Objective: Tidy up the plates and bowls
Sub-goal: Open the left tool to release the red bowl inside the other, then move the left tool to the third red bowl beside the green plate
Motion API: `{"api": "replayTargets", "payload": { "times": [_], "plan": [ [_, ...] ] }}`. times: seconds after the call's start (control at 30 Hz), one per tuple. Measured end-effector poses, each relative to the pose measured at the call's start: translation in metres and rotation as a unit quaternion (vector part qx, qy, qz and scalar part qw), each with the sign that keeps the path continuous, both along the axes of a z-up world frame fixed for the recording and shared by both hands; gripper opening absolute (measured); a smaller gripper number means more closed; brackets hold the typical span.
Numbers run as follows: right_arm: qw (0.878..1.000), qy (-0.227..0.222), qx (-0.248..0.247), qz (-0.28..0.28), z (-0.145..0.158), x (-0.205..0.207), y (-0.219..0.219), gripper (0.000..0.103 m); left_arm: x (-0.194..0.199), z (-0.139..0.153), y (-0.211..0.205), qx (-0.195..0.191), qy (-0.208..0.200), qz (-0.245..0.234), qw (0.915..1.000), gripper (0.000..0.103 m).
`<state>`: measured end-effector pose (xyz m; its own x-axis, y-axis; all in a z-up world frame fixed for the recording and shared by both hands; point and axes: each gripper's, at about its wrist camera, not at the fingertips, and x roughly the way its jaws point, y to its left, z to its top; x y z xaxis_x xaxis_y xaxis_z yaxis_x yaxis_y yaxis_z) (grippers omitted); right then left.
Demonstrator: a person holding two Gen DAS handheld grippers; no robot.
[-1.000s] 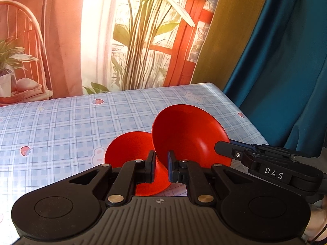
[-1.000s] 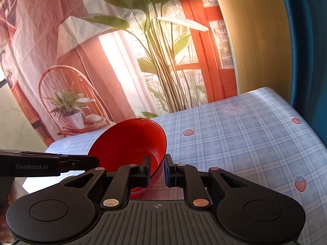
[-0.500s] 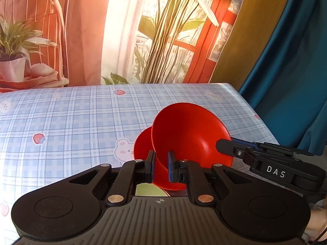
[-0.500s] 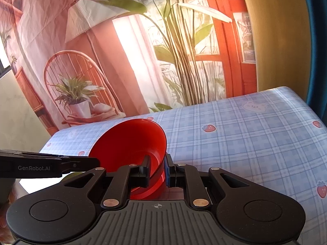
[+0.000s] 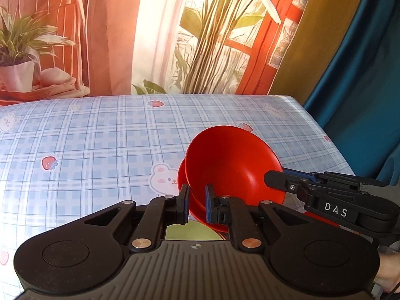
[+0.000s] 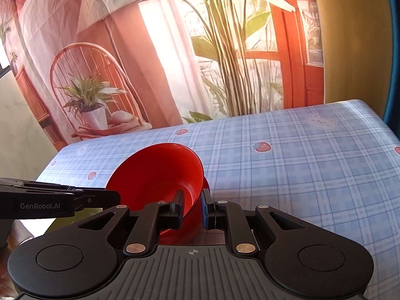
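- The left gripper (image 5: 195,203) has its two blue-padded fingers drawn close together, pinching the near rim of a red bowl (image 5: 232,165).
- That red bowl is tilted, its open mouth turned toward the right side of the left wrist view, held above the table (image 5: 100,137).
- A second red bowl (image 5: 183,182) sits right behind and under the first — only a sliver of its rim shows to the left of the held one, so the two look nested or nearly so; whether they touch all round cannot be told.
- The right gripper (image 6: 192,206) is likewise nearly closed, its fingers clamped on the rim at the near right of the same red bowl (image 6: 160,177), one finger inside the wall and one outside.
- From the right wrist view the bowl's hollow faces the camera and leans left; a strip of the second bowl (image 6: 205,182) shows at its right edge.
- Each gripper appears in the other's view: the right one (image 5: 325,195) reaches in from the right side, the left one (image 6: 62,200) from the left.
- A yellow-green plate (image 5: 192,232) shows below the bowls, between the left gripper's arms, mostly hidden.
- The table carries a blue plaid cloth with strawberries and bears — a printed backdrop (image 6: 175,62) of a chair and plants hangs behind it.
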<state>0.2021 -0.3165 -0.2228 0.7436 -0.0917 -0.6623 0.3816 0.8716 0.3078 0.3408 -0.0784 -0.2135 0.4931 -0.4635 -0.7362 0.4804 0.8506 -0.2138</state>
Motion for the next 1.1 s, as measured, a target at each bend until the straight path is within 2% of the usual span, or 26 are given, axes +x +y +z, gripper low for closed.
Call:
{"api": "replayTargets", "payload": {
  "times": [0.13,0.2,0.27,0.33,0.6,0.77,0.83,0.9,0.97,1.1],
  "plan": [
    [1.000,0.005,0.003,0.002,-0.004,0.003,-0.001,0.016,0.001,-0.002,0.001,0.001,0.004,-0.002,1.0000,0.013],
    [1.000,0.007,0.005,0.002,-0.006,0.003,0.000,0.023,0.000,-0.003,-0.001,0.004,0.003,-0.006,1.0000,0.015],
    [1.000,0.007,0.000,-0.004,-0.006,0.001,0.000,0.026,-0.001,-0.002,-0.003,0.012,-0.002,-0.007,0.9999,0.029],
    [1.000,0.005,0.001,-0.010,-0.005,-0.001,-0.002,0.026,-0.003,0.000,-0.002,0.009,-0.007,-0.005,0.9999,0.036],
    [1.000,-0.002,-0.003,-0.031,0.001,-0.021,-0.008,0.037,-0.015,0.011,0.001,0.013,-0.022,0.009,0.9996,0.038],
    [0.999,-0.004,-0.009,-0.047,0.006,-0.041,-0.009,0.043,-0.031,0.018,0.001,0.009,-0.024,0.022,0.9994,0.048],
    [0.998,-0.007,-0.010,-0.053,0.008,-0.051,-0.008,0.050,-0.040,0.019,0.000,0.004,-0.026,0.023,0.9994,0.051],
    [0.998,-0.013,-0.010,-0.058,0.009,-0.060,-0.007,0.065,-0.050,0.020,-0.003,0.006,-0.035,0.022,0.9991,0.059],
    [0.998,-0.017,-0.012,-0.059,0.012,-0.070,-0.006,0.072,-0.064,0.023,-0.005,0.019,-0.059,0.025,0.9978,0.072],
    [0.998,-0.020,-0.017,-0.058,0.016,-0.086,-0.005,0.095,-0.082,0.029,-0.010,0.028,-0.078,0.034,0.9960,0.091]
  ]
}}
